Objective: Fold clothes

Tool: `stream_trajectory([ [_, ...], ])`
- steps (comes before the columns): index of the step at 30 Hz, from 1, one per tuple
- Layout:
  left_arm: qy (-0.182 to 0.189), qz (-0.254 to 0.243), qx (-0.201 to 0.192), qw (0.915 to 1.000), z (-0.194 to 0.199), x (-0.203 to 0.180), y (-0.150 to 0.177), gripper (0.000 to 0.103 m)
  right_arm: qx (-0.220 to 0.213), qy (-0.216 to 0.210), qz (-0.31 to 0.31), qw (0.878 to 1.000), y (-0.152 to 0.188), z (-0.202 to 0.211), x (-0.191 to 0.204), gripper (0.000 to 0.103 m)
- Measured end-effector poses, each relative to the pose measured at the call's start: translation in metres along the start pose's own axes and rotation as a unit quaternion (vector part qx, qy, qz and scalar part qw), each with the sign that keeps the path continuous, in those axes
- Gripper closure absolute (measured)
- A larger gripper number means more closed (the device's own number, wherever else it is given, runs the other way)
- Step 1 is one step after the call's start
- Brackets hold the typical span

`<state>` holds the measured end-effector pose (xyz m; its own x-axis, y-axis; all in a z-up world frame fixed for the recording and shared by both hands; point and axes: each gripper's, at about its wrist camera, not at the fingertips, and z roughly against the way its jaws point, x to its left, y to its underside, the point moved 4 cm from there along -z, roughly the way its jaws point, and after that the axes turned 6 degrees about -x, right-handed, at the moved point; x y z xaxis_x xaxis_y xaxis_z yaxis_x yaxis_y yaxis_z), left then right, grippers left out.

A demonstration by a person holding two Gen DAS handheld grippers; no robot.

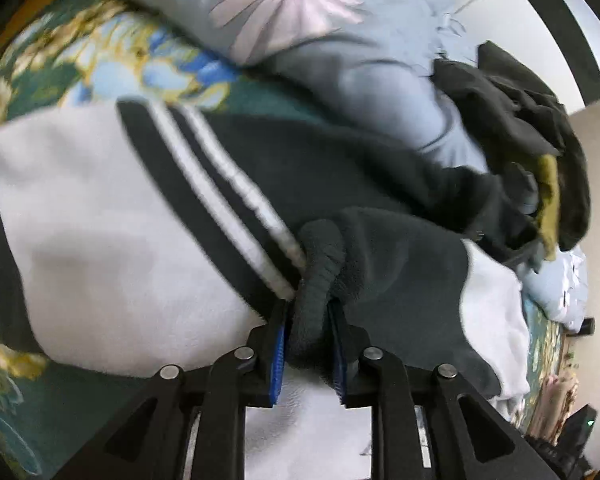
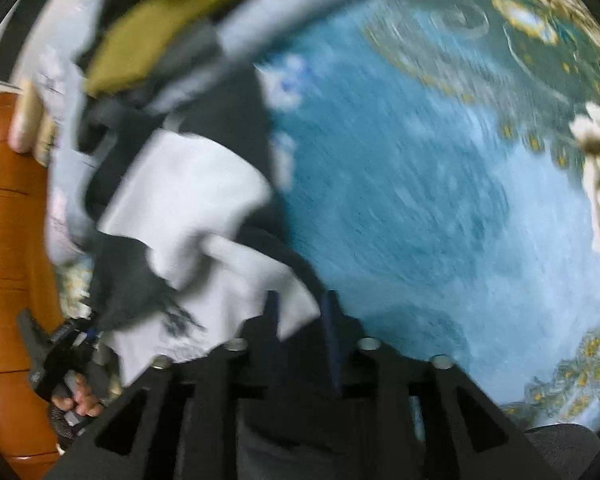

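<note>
Nearest, left gripper (image 1: 306,340) jaws clamp a dark ribbed cuff (image 1: 320,272) of the black-and-white sweater (image 1: 100,220), spread over a teal floral bedspread (image 1: 60,64). Right gripper (image 2: 300,320) jaws pinch the sweater's edge; blur hides detail. Wooden bedframe (image 2: 4,240) far left.

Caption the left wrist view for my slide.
Left gripper pinches the dark ribbed cuff of a black-and-white sweater on a floral bedspread.

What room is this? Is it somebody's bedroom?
Probably a bedroom. Clothes lie on a teal floral bedspread, beside a daisy-print pillow or quilt and a wooden bed frame. The left gripper holds a black-and-white sweatshirt.
</note>
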<state>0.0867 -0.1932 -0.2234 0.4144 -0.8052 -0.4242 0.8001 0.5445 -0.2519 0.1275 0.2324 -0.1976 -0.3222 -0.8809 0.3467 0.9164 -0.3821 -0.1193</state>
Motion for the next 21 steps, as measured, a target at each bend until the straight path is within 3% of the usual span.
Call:
stream_trajectory([
  [2, 0.007, 0.017, 0.007, 0.9998, 0.001, 0.003, 0.003, 0.078, 0.026, 0.029, 0.006, 0.999, 0.004, -0.013, -0.007, 0.065],
  [5, 0.024, 0.040, 0.016, 0.9988, 0.014, 0.004, 0.007, 0.070, 0.059, 0.041, 0.018, 0.997, 0.009, -0.030, -0.008, 0.060],
  [10, 0.042, 0.057, -0.003, 0.9975, 0.053, 0.020, 0.024, 0.056, 0.045, 0.062, 0.053, 0.996, 0.014, -0.035, -0.001, 0.059],
  [12, 0.040, 0.063, -0.012, 0.9971, 0.068, 0.032, 0.031, 0.055, 0.047, 0.056, 0.069, 0.995, 0.019, -0.034, 0.005, 0.072],
  [13, 0.035, 0.067, -0.018, 0.9970, 0.077, 0.038, 0.030, 0.055, 0.050, 0.048, 0.078, 0.994, 0.023, -0.033, 0.009, 0.092],
  [18, 0.012, 0.099, -0.043, 0.9940, 0.103, 0.081, 0.032, 0.055, 0.042, 0.074, 0.105, 0.991, 0.030, -0.022, 0.010, 0.096],
  [21, -0.009, 0.126, -0.065, 0.9898, 0.122, 0.114, 0.032, 0.055, 0.032, 0.120, 0.070, 0.990, 0.028, -0.008, -0.017, 0.096],
])
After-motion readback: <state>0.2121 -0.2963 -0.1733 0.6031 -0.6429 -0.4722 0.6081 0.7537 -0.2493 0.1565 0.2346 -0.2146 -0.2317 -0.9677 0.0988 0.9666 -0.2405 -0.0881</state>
